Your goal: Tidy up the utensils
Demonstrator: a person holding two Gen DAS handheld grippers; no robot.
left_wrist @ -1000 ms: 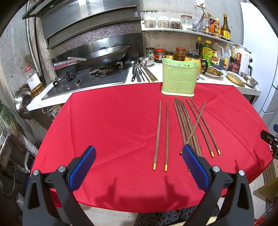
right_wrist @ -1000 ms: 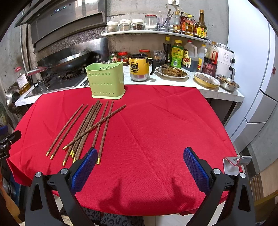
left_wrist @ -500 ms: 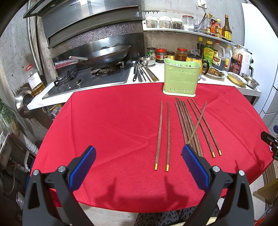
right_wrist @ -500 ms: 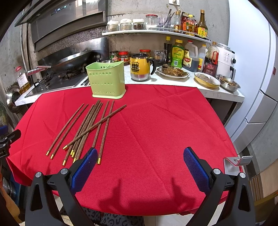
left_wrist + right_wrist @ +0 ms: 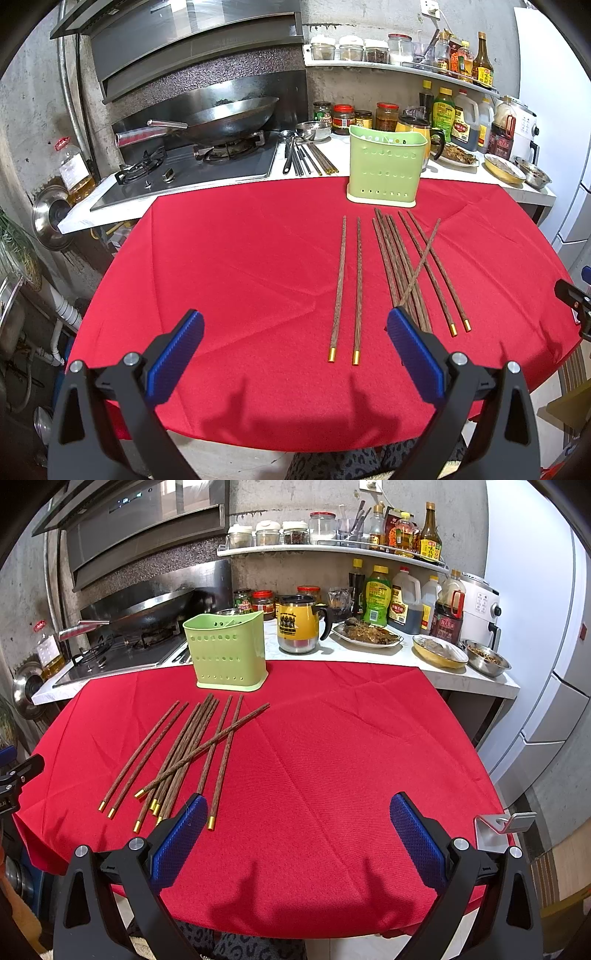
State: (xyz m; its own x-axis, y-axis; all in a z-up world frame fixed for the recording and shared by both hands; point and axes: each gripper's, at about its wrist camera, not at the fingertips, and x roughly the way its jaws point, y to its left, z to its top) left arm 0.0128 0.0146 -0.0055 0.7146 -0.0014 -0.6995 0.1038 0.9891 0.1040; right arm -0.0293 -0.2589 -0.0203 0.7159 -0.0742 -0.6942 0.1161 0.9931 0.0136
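My left gripper [image 5: 295, 349] sits low in its frame with its blue fingers [image 5: 176, 354] spread wide and nothing between them, hovering over the near edge of the red tablecloth [image 5: 236, 266]. My right gripper [image 5: 295, 829] is just as wide apart and empty, low in its own view above the same cloth.

The chopsticks [image 5: 400, 266] lie flat on the cloth right of centre in the left view, gold tips toward me. Two [image 5: 347, 288] lie side by side a little apart from the rest; the others form a loose bundle, with one stick [image 5: 421, 262] lying slantwise across them. In the right view the same spread [image 5: 184, 753] fills the left half, and my left blue finger covers the near tips of a few.

Beyond their far ends stands the green holder [image 5: 384, 170], upright at the back edge of the cloth, its top open.

Behind it on the white counter are a yellow mug [image 5: 297, 624], a plate of food [image 5: 365, 635], two bowls [image 5: 439, 651], jars and bottles. A wok [image 5: 221, 118] sits on the stove at upper left of the left view, with metal utensils [image 5: 303, 157] lying beside the stove. Nothing lies between the sticks and the holder.
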